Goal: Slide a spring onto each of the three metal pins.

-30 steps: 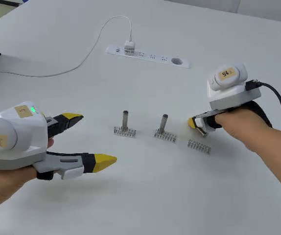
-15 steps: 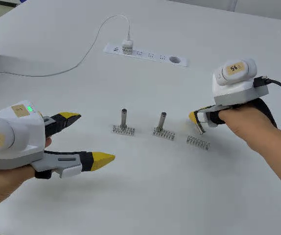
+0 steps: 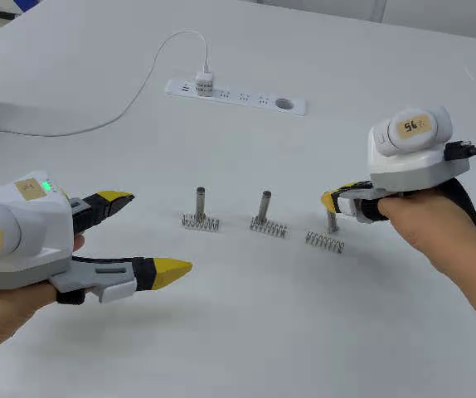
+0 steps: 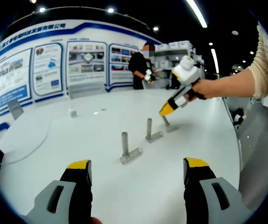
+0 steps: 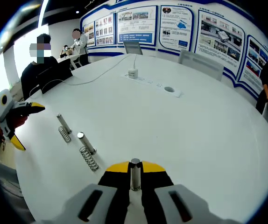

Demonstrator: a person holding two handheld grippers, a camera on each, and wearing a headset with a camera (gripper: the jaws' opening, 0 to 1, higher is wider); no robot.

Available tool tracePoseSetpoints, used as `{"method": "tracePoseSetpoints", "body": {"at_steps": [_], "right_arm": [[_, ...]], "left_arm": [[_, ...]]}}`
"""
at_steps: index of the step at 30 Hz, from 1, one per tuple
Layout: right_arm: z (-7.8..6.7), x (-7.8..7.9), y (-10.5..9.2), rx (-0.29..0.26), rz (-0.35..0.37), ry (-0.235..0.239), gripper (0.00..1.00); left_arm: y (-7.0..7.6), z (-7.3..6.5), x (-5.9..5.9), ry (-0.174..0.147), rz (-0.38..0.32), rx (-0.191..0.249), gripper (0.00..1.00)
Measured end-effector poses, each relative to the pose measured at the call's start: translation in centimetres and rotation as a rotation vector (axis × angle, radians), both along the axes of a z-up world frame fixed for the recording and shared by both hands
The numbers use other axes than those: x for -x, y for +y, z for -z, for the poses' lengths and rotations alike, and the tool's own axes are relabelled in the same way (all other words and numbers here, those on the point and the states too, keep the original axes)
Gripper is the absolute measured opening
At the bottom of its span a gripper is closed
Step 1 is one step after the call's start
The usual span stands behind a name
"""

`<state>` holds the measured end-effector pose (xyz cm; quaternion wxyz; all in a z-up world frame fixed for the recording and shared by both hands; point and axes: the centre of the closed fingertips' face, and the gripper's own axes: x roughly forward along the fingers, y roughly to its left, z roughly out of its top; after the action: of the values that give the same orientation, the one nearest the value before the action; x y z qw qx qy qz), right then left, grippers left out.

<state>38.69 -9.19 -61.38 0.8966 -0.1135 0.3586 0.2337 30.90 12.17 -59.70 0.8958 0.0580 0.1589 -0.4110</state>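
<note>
Two metal pins (image 3: 201,201) (image 3: 264,205) stand upright on the white table, each with a spring (image 3: 200,222) (image 3: 269,228) lying at its foot. A third spring (image 3: 324,241) lies to their right. My right gripper (image 3: 329,201) is shut on the third pin (image 3: 332,220), whose lower end is at the table just behind that spring. Between the shut jaws of the right gripper (image 5: 134,168) the pin (image 5: 134,173) points forward. My left gripper (image 3: 143,232) is open and holds nothing, well left of the pins. Ahead of the left gripper (image 4: 137,164), the nearest pin (image 4: 124,143) and spring (image 4: 133,155) are in line.
A white power strip (image 3: 235,94) with a plugged-in charger and a white cable (image 3: 138,95) lies at the back of the table. People stand in the room beyond the table (image 5: 208,116). Bare tabletop lies in front of the pins.
My right gripper has brought the third pin from a tilt to near upright, its foot down behind the third spring. The left gripper has stayed open in place. The head camera has shifted.
</note>
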Motion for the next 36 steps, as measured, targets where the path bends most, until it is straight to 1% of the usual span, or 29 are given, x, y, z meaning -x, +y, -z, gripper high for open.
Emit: {"method": "tracePoseSetpoints", "body": {"at_steps": [13, 17, 23, 26, 36], "right_arm": [[-0.4, 1.0, -0.3, -0.009, 0.002, -0.037, 0.09], [-0.3, 1.2, -0.4, -0.016, -0.004, -0.059, 0.09], [-0.3, 1.4, -0.4, -0.013, -0.005, -0.055, 0.09], [-0.3, 1.6, -0.2, -0.023, -0.005, -0.050, 0.09], [-0.4, 1.8, -0.3, -0.016, -0.003, -0.050, 0.09]], "left_arm": [[-0.1, -0.2, 0.1, -0.005, 0.000, -0.002, 0.82], [-0.2, -0.3, 0.1, -0.007, 0.001, 0.001, 0.82], [-0.2, -0.4, 0.1, -0.007, 0.003, 0.000, 0.81], [-0.2, -0.4, 0.1, -0.009, 0.002, 0.001, 0.81], [-0.3, -0.3, 0.1, -0.007, 0.004, 0.001, 0.81]]}}
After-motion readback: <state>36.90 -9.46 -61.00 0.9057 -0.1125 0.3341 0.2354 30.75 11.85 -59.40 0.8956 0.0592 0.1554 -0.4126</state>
